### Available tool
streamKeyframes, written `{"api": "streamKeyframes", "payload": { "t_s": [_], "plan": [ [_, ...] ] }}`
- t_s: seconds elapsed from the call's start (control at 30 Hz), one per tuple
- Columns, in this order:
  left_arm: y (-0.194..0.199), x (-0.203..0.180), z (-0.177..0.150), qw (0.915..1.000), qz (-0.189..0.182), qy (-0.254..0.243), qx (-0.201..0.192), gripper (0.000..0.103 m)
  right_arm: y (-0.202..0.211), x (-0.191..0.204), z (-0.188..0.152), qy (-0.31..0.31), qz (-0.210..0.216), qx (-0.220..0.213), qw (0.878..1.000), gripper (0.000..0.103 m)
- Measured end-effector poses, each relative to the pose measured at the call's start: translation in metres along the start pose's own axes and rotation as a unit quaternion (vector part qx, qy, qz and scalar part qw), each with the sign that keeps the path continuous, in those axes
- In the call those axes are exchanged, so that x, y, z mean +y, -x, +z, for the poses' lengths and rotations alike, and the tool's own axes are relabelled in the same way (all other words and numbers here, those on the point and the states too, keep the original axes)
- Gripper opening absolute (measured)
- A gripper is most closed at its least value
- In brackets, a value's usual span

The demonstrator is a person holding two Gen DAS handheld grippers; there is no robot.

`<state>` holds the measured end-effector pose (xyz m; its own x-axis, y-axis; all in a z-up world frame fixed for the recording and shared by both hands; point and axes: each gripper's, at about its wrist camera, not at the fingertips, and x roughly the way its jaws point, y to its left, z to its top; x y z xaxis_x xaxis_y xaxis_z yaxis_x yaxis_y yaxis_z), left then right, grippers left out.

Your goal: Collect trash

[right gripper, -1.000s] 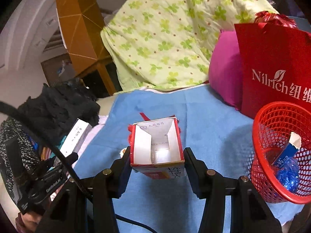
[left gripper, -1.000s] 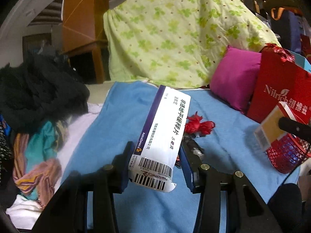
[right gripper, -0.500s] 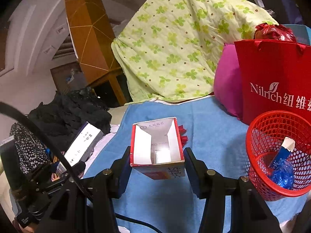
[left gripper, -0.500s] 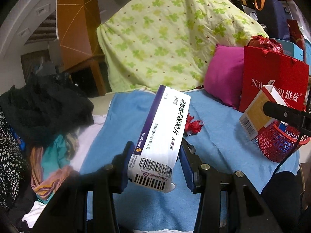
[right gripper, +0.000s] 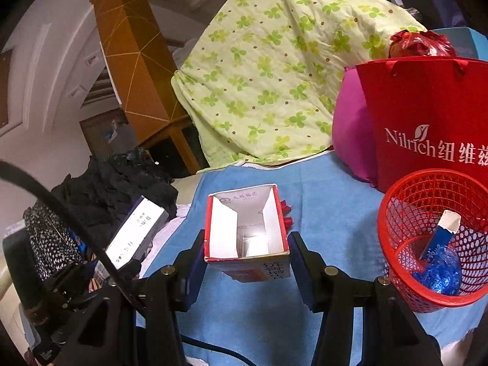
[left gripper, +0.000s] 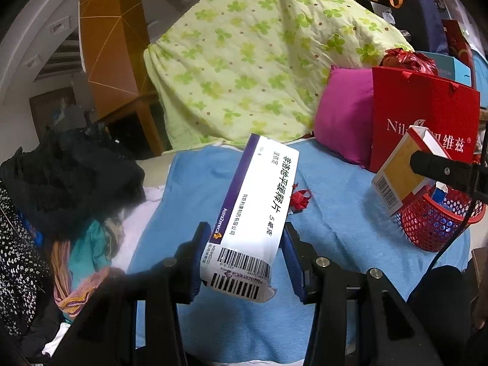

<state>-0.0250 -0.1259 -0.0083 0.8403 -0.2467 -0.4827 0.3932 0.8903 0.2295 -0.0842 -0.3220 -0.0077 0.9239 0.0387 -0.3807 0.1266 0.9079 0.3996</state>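
1. The open red-edged carton (right gripper: pixel 247 228) sits clenched between the right gripper (right gripper: pixel 246 262) jaws, mouth toward the camera and empty inside. Over the last second it has risen off the blue blanket (right gripper: pixel 329 213) and now hangs beside the red mesh basket (right gripper: pixel 393 213), which lies at its three o'clock.
2. In the left wrist view that same carton (left gripper: pixel 399 170) shows at two o'clock, right up against the basket rim (left gripper: pixel 457 224) (closer than it was a second ago, so the drop looks near).
3. The left gripper (left gripper: pixel 244 251) is clamped on the white and purple medicine box (left gripper: pixel 259 201), barcode end low, the box tilted toward one o'clock. It has barely shifted in the grip; the whole hand has lifted and the blanket has dropped away beneath it.
4. Already in the basket: a blue foil wrapper (right gripper: pixel 439 271) with a white-tipped packet standing in it.
5. A small red scrap (left gripper: pixel 300 199) is still on the blanket past the box, at twelve o'clock, probably the next pickup.
6. Behind, the red gift bag (right gripper: pixel 427 122) and pink pillow (right gripper: pixel 347 140) stand at the basket's twelve o'clock.
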Motion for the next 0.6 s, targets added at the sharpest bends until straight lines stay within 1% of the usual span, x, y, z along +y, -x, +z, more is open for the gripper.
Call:
{"api": "streamKeyframes", "payload": {
  "t_s": [0.6],
  "plan": [
    [0.001,-0.025,0.003,0.9998,-0.008,-0.02,0.005,0.049,0.018,-0.02,0.001,-0.031,-0.001,-0.017,0.999,0.054]
  ]
}}
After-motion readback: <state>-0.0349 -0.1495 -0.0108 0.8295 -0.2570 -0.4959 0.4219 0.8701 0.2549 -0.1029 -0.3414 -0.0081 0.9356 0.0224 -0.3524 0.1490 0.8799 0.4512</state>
